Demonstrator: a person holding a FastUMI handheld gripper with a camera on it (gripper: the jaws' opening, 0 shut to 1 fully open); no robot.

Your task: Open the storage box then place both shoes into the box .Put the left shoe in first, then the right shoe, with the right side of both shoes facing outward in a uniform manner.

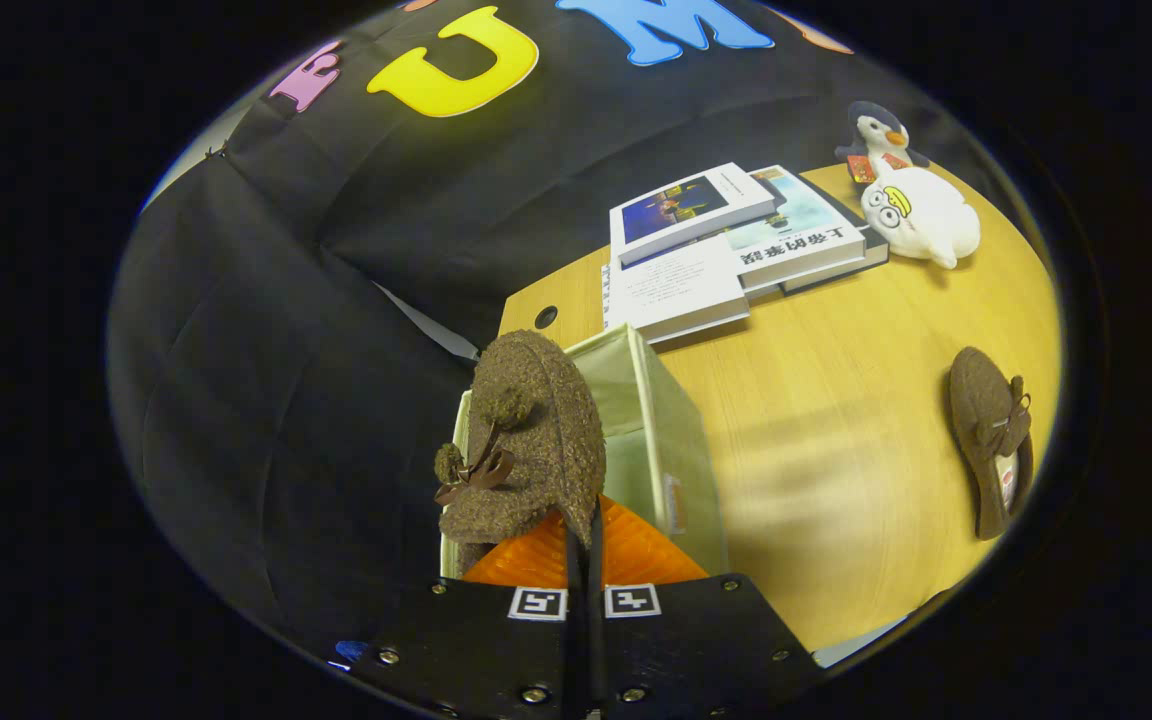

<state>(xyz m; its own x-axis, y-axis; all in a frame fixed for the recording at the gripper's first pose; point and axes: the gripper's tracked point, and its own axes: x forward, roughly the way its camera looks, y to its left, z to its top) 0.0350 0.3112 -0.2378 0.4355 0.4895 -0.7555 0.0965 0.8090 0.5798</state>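
1. Gripper [584,520] fingers clench 1 brown shoe [526,440] at its edge, above the open storage box [671,450]
2. Second shoe [991,440] lies on the table [836,400], well apart

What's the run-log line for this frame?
phase: first shoe to box | gripper: shut on brown shoe, held over open storage box | second shoe: on table, beside box
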